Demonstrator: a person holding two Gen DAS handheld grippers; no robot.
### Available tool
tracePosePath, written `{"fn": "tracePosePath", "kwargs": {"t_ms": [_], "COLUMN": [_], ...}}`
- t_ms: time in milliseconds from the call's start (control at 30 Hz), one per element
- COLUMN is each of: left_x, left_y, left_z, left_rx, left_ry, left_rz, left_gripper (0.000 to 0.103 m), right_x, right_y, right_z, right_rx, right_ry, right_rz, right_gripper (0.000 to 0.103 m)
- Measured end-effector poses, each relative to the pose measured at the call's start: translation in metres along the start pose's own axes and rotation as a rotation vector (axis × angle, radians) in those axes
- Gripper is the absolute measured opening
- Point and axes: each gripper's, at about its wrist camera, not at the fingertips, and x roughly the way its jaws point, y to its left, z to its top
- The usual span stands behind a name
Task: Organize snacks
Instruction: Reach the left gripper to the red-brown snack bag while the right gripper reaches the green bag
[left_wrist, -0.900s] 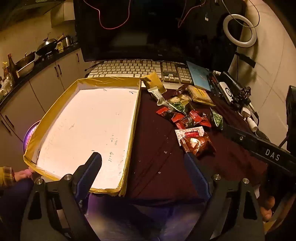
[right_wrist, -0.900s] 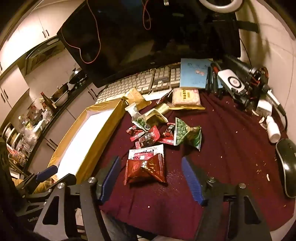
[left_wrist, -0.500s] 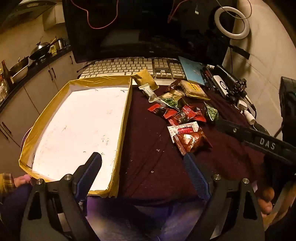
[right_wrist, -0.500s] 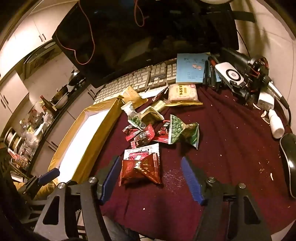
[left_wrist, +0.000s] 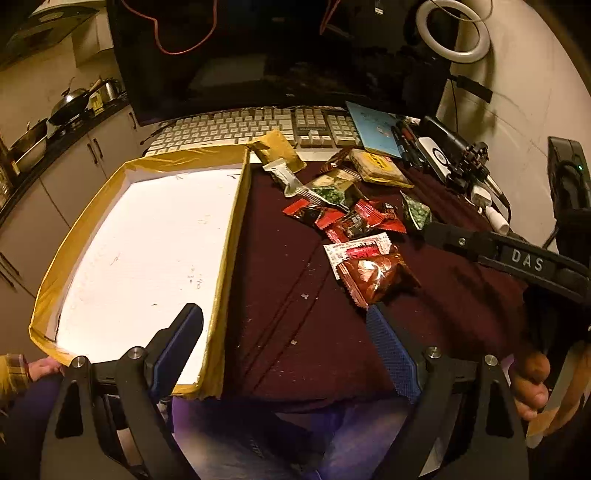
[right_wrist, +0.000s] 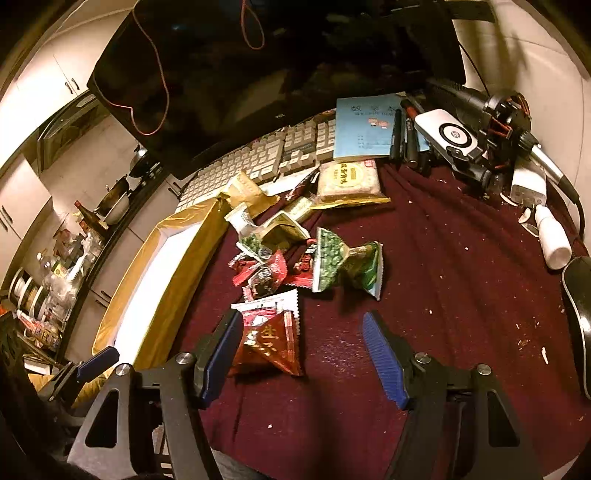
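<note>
A white tray with gold-taped walls (left_wrist: 231, 236) lies on the left of the dark red cloth. Right of it is a loose pile of snack packets (left_wrist: 347, 218). Nearest me is a red-brown packet (right_wrist: 269, 343), with a green pea packet (right_wrist: 343, 266) and a pale biscuit packet (right_wrist: 349, 179) further back. My right gripper (right_wrist: 301, 321) is open around the red-brown packet, which lies beside its left finger, well apart from the right one. Over the tray's near right corner my left gripper (left_wrist: 282, 314) hangs wide open with nothing in it.
A keyboard (left_wrist: 251, 125) and a dark monitor stand behind the tray and pile. A blue notebook (right_wrist: 365, 125), pens, camera gear (right_wrist: 498, 122), a white bottle (right_wrist: 554, 240) and a mouse (right_wrist: 580, 314) line the right side. A hand (left_wrist: 40, 367) rests at the tray's near left corner.
The right gripper has crept forward, so the red-brown packet now sits further in between its fingers. The left gripper has drifted a little to the right. Both stay open.
</note>
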Motion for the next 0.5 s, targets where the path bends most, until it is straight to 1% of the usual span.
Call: {"fn": "tracePosePath", "kwargs": {"t_ms": [367, 500], "left_x": [0.007, 0.010], "left_y": [-0.004, -0.007], "left_z": [0.005, 0.008], "left_rx": [0.023, 0.037], "left_ry": [0.011, 0.016], "left_rz": [-0.026, -0.040], "left_gripper": [0.091, 0.091], "right_x": [0.008, 0.012], "right_y": [-0.013, -0.018], "right_z": [0.005, 0.016], "right_rx": [0.030, 0.044], "right_ry": [0.008, -0.003], "right_rz": [-0.011, -0.004], "right_gripper": [0.069, 0.070]}}
